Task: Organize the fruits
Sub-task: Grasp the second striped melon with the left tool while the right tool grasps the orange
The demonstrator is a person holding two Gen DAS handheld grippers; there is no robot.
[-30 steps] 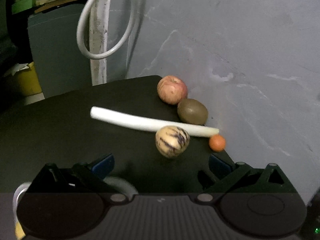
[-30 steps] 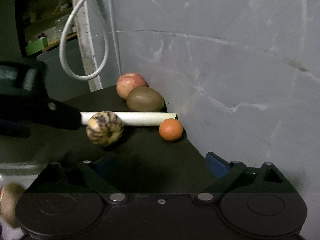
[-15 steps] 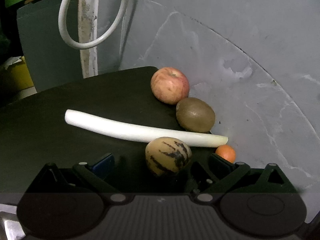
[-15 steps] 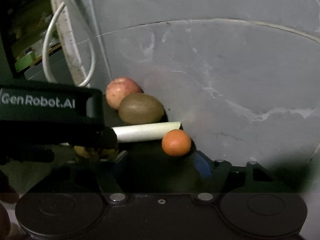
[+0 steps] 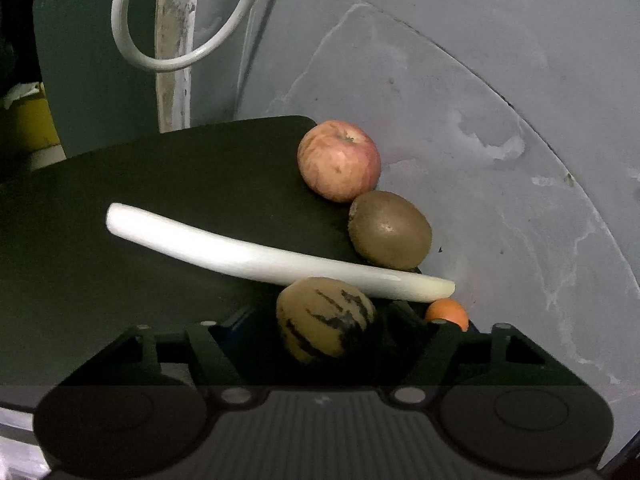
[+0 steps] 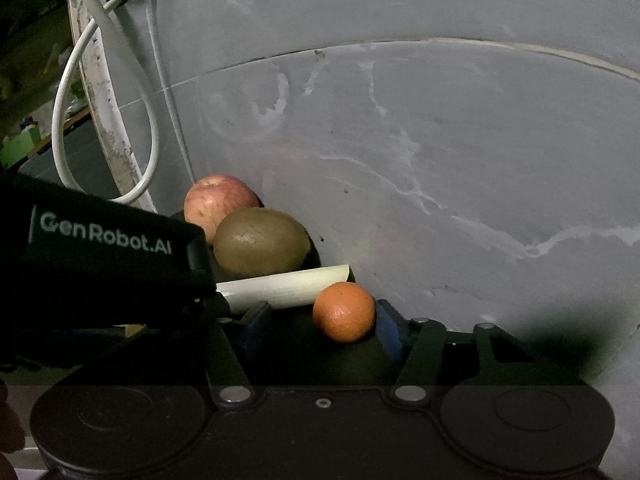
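Grippers are both closing in on fruit at the dark table's (image 5: 120, 208) wall-side corner. Left gripper (image 5: 326, 330) is straddling the striped melon (image 5: 325, 322), right gripper (image 6: 322, 320) the orange (image 6: 344, 312); whether the pads are pressing yet, I cannot tell. Apple (image 5: 339, 160), kiwi (image 5: 390, 236) and white stalk (image 5: 256, 256) are lying just behind, touching.
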